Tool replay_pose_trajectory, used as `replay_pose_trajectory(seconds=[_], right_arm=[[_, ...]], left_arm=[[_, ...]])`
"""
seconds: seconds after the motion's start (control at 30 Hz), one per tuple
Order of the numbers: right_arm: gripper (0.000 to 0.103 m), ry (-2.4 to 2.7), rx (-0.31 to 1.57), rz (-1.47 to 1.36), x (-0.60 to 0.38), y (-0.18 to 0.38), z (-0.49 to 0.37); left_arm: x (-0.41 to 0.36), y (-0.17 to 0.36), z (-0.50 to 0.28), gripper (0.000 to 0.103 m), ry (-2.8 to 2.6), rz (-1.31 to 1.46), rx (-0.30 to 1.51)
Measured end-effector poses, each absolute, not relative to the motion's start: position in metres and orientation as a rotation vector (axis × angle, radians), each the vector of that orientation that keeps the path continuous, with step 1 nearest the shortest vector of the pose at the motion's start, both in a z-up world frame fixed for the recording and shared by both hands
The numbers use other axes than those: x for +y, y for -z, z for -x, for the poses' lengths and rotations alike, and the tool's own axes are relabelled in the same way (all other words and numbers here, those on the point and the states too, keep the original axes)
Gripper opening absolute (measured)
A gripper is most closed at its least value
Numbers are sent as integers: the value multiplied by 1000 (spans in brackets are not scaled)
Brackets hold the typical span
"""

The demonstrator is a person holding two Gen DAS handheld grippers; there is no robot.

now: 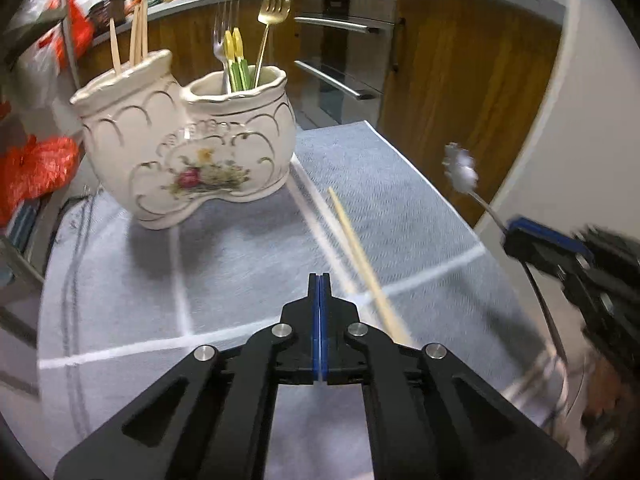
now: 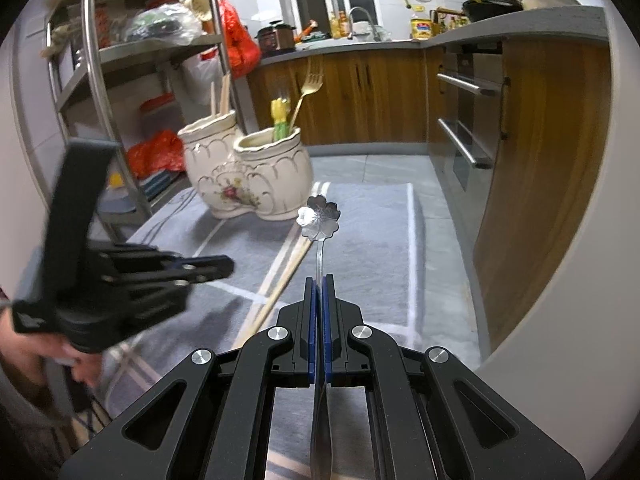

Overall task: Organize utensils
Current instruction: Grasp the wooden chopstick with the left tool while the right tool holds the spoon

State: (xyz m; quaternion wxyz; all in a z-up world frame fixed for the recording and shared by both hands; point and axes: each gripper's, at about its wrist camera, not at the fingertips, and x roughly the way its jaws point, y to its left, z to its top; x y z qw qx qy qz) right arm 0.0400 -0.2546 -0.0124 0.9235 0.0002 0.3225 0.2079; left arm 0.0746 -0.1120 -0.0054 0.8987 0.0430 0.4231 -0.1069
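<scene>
A cream two-pot ceramic holder (image 1: 192, 152) (image 2: 248, 176) stands on the grey cloth. Its left pot holds wooden chopsticks, its right pot a gold fork (image 1: 276, 4), a silver fork and yellow-green handles. A loose wooden chopstick (image 1: 356, 248) (image 2: 288, 276) lies on the cloth in front of the holder. My left gripper (image 1: 319, 280) (image 2: 230, 266) is shut with nothing between its pads, just left of that chopstick. My right gripper (image 2: 319, 280) (image 1: 510, 236) is shut on the handle of a silver spoon (image 2: 319, 216) (image 1: 460, 168) with a flower-shaped bowl, held above the cloth.
The grey cloth (image 1: 400, 200) with white stripes covers the table. A metal shelf rack (image 2: 100, 80) with red bags stands to the left. An oven (image 2: 460, 120) and wooden cabinets lie beyond the table's far edge. A person's hand (image 2: 40, 356) holds the left gripper.
</scene>
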Motion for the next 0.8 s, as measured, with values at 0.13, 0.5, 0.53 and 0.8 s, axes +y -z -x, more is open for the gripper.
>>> replay_pose_trajectory(seconds=[0.13,0.5,0.53,0.8], right_arm=[[4,-424,673,6,-249,15,-43],[4,-396,671,15,-256,12,-39],[4,-396,671,15,-256,12,-39],[4,-408,685,24,-250,17,-37]], left_arm=[[-94,2,-68,0,256,-28,885],[-151,20,-77,24,328,-51,917],[-155,22,-78,24,327,-64,924],[-164,31,-85,6,292,-150,904]])
